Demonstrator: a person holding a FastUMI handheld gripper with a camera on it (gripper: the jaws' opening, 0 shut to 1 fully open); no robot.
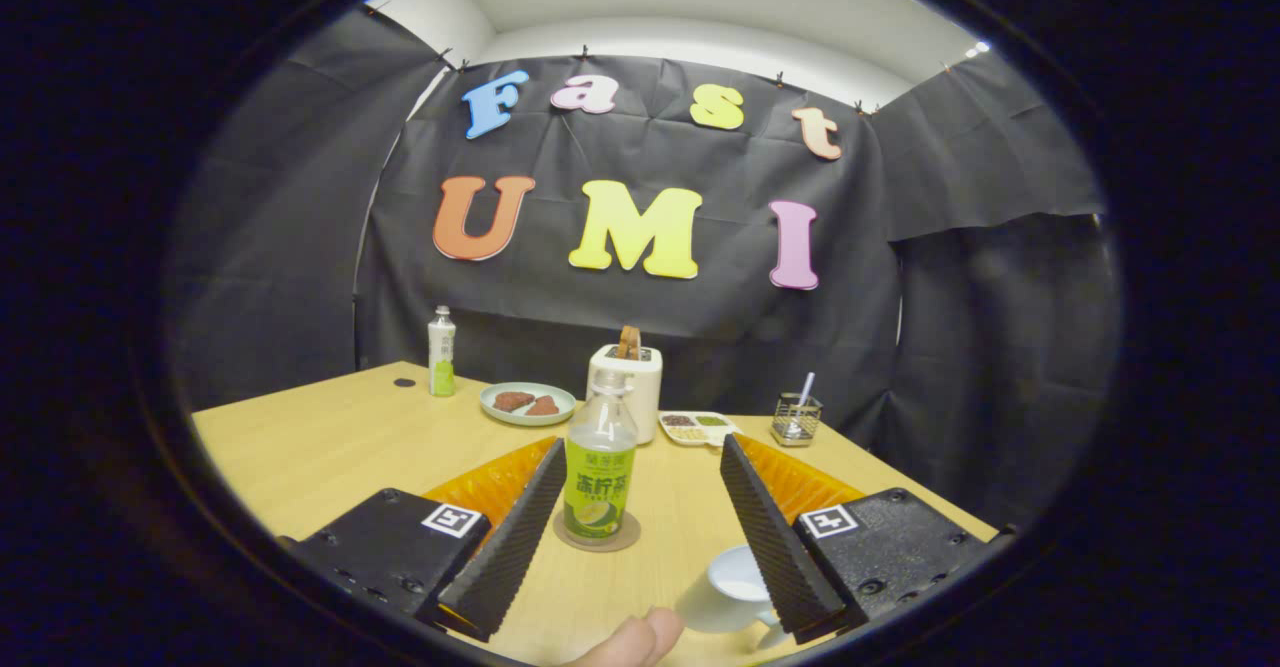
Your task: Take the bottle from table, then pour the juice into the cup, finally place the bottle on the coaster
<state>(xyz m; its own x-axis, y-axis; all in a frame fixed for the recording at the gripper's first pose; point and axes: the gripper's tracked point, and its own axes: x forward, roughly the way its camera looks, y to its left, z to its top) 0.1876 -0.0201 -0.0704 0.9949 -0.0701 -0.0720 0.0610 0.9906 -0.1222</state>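
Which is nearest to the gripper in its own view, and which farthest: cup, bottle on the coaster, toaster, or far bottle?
Gripper open.
1. Cup, against the right finger.
2. Bottle, on its coaster between the fingers.
3. Toaster, behind it.
4. Far bottle, back left.

We see a second bottle (441,351), a plate (527,404) of food, a toaster (626,379), a snack tray (697,428) and a wire holder (797,419) along the table's (330,447) far side.

Green-labelled bottle (600,467) upright on coaster (597,537); white cup (727,592) nearby.
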